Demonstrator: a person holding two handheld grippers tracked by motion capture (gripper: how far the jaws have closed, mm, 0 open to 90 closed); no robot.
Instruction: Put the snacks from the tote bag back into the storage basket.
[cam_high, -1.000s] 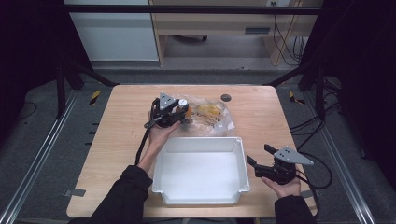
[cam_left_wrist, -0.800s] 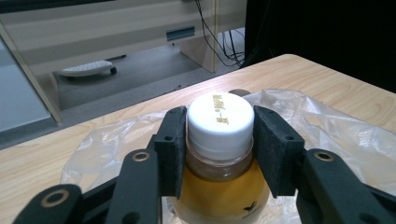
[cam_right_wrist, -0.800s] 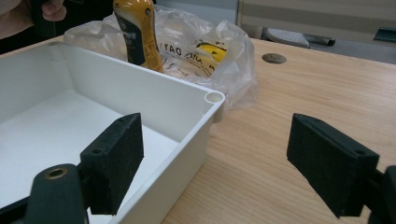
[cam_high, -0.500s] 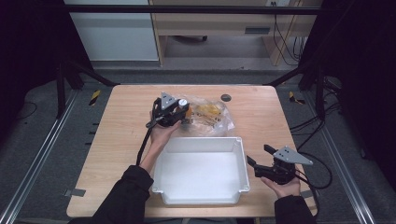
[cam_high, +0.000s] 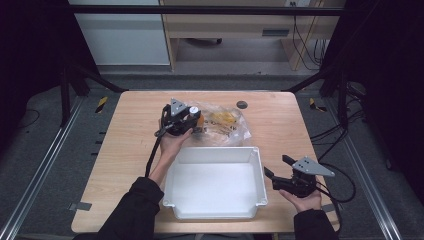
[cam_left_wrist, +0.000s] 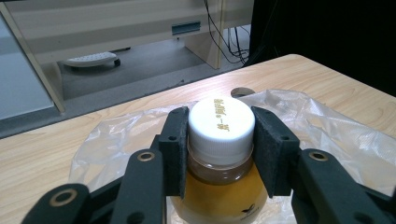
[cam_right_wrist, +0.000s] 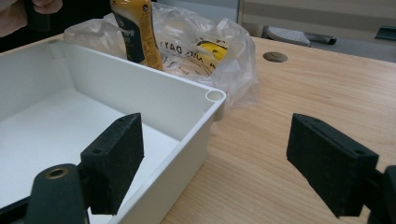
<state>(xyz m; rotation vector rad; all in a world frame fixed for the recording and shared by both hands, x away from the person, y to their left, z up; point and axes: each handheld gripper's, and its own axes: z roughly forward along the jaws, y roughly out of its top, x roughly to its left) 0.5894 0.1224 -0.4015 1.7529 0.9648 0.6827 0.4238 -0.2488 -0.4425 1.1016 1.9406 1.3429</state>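
A bottle (cam_left_wrist: 222, 123) with a white cap and amber-yellow contents is clamped at the neck between the pads of my left gripper (cam_left_wrist: 220, 135). In the high view the left gripper (cam_high: 192, 120) holds that bottle (cam_high: 194, 110) upright at the left edge of a clear plastic bag (cam_high: 227, 125). The bag holds yellow printed packets. The bottle (cam_right_wrist: 135, 32) stands just behind the far wall of a white bin (cam_right_wrist: 154, 79). My right gripper (cam_right_wrist: 224, 158) is open, with the bin's right wall between its jaws. In the high view the right gripper (cam_high: 276, 166) sits by the bin's (cam_high: 215, 187) right side.
A round cable hole (cam_high: 242, 104) lies in the wooden table behind the bag. Black cables trail from both grippers. Bare wood stretches along the table's left and far right. A cabinet and desk stand beyond the far edge.
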